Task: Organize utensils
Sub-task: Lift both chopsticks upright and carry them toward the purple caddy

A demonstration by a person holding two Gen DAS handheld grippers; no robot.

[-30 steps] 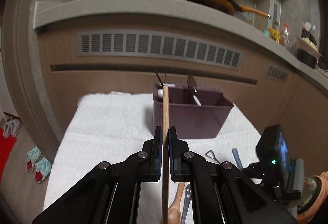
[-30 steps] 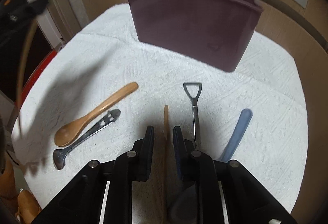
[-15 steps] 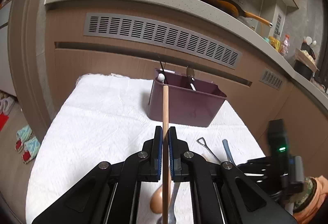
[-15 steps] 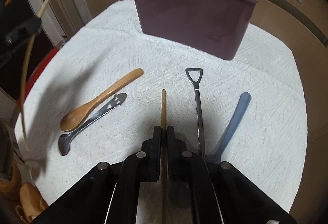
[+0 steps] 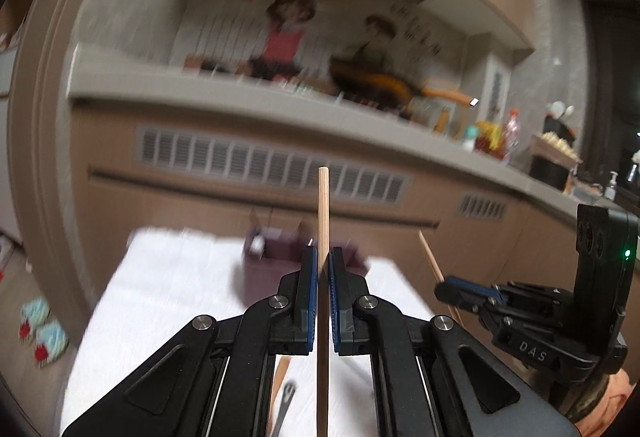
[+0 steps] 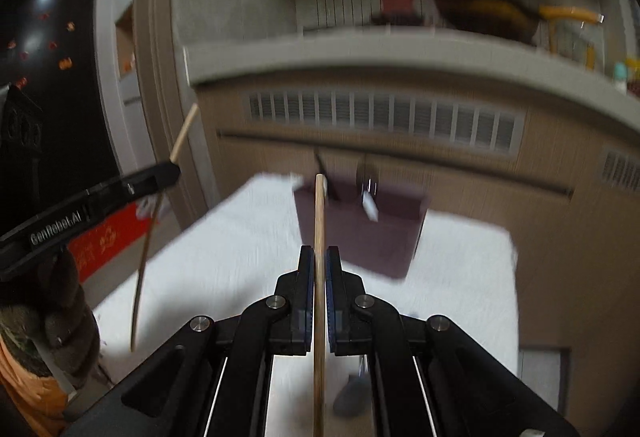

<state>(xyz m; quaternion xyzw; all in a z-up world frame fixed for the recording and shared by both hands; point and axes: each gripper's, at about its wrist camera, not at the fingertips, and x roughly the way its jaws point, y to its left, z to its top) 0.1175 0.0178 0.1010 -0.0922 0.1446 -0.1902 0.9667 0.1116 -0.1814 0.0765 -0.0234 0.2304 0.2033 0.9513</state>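
"GenRobot.AI" reads along the left gripper [image 6: 170, 173]; two chopsticks up, one [image 5: 323, 221] clamped there, the other [image 6: 319, 221] clamped in the right gripper [image 6: 319, 261], above the white cloth [image 6: 240, 237] before the maroon caddy [image 6: 372, 233]

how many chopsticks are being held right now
2. One wooden chopstick is clamped upright in the left tongs; the other chopstick is clamped in the right tongs. Others may be hidden by blur.
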